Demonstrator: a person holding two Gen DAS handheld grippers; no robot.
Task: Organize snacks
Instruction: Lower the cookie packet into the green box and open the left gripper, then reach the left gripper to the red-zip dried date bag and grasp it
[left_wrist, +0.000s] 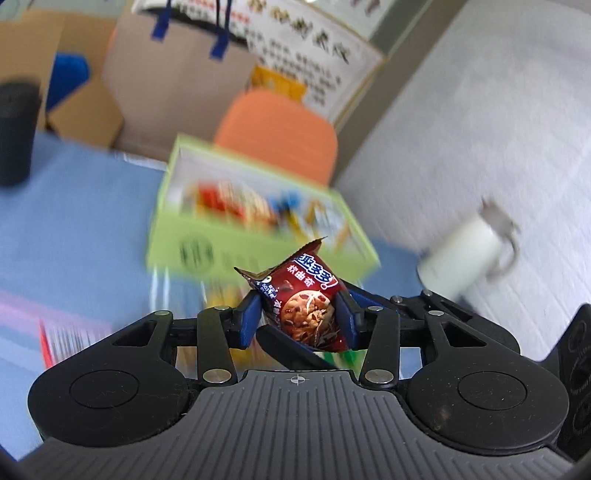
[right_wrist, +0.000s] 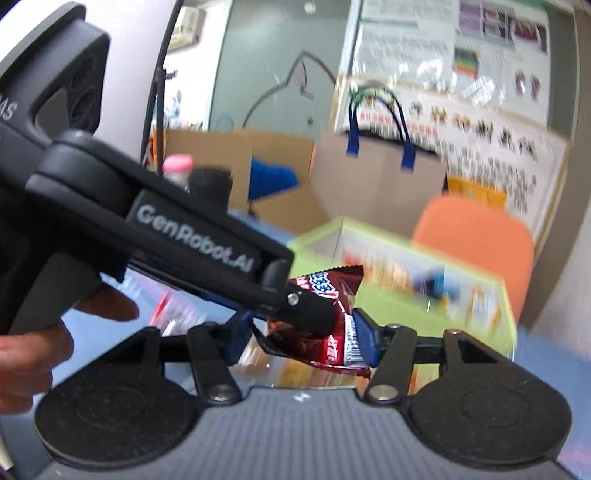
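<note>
While both tools hang above the blue counter (left_wrist: 74, 206), the left hand-held gripper (left_wrist: 301, 317) pinches a dark red cookie packet (left_wrist: 306, 302) between its blue pads (left_wrist: 248, 321), which press on the wrapper from either side. The packet stands nearly upright in the grip, its crimped top edge pointing away toward a light green box (left_wrist: 192, 240) just beyond it. That box lies open on the counter and holds a blurred mix of colourful snack wrappers.

From the right wrist view, the left tool crosses the picture from the upper left, held by a person's hand (right_wrist: 33, 354), and its tip rests on a dark red snack packet (right_wrist: 332, 332). The right hand-held gripper (right_wrist: 306, 339) has this packet between its own blue fingers (right_wrist: 364, 339); the right-hand finger touches the wrapper, while the left-hand one is mostly hidden behind the other tool, so a firm pinch cannot be told.

Farther off stand an orange chair (left_wrist: 277, 129), a brown paper bag (left_wrist: 177, 85) with blue handles, and a white mug (left_wrist: 465, 254) at the right.
</note>
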